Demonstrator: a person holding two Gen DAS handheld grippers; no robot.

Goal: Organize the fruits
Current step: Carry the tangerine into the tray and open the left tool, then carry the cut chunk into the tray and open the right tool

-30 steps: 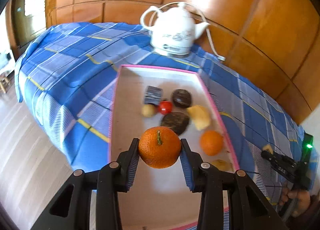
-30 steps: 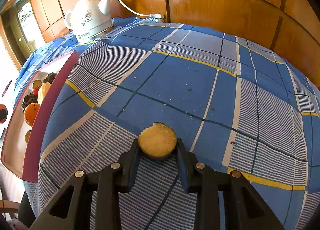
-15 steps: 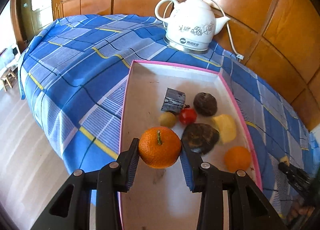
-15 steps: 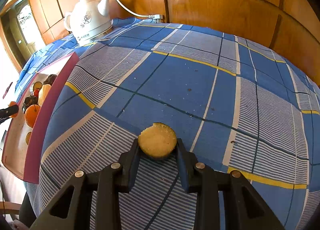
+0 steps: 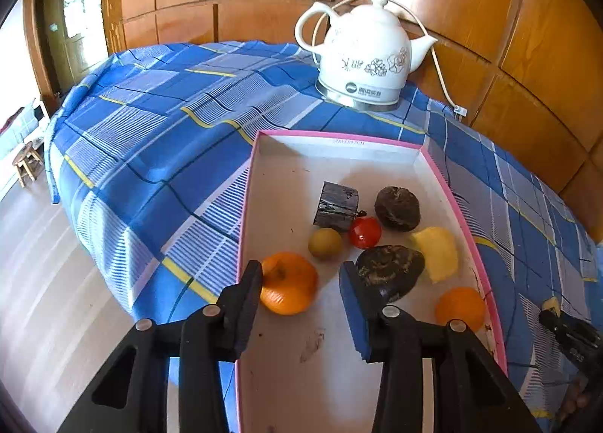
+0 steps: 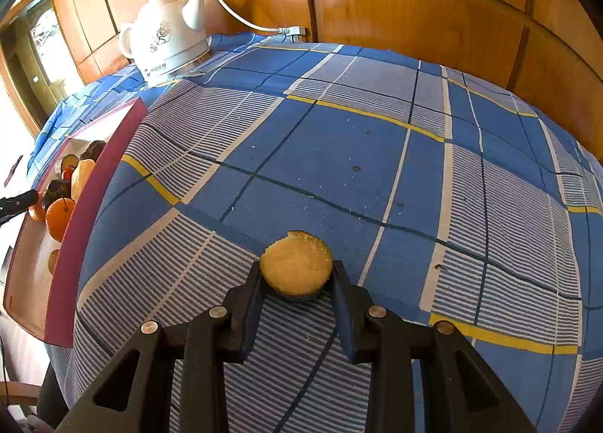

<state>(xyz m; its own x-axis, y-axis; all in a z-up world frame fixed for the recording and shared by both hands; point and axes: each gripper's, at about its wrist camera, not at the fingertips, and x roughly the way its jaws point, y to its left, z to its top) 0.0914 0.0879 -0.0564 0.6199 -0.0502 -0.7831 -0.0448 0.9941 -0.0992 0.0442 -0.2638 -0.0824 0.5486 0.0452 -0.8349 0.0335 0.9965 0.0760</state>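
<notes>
In the left wrist view my left gripper [image 5: 301,289] is open over a pink-rimmed white tray [image 5: 339,141]. A tangerine [image 5: 289,283] lies on the tray floor against the left finger, free of the right one. The tray also holds a second tangerine [image 5: 459,308], a red tomato [image 5: 365,231], a small green fruit [image 5: 325,242], a yellow piece [image 5: 437,253], two dark brown fruits [image 5: 388,270] and a dark block [image 5: 336,205]. In the right wrist view my right gripper [image 6: 297,274] is shut on a round yellow slice [image 6: 296,265] just above the tablecloth.
A white electric kettle [image 5: 363,60] with its cord stands behind the tray near the wooden wall. The blue checked tablecloth [image 6: 339,154] covers the table. The tray [image 6: 60,282] lies at the table's left edge, seen from the right gripper. Floor and a stool [image 5: 26,165] lie left.
My left gripper moved forward and down over the tray, then opened. The tangerine left its grip and now rests on the tray floor. The right gripper still holds the slice.
</notes>
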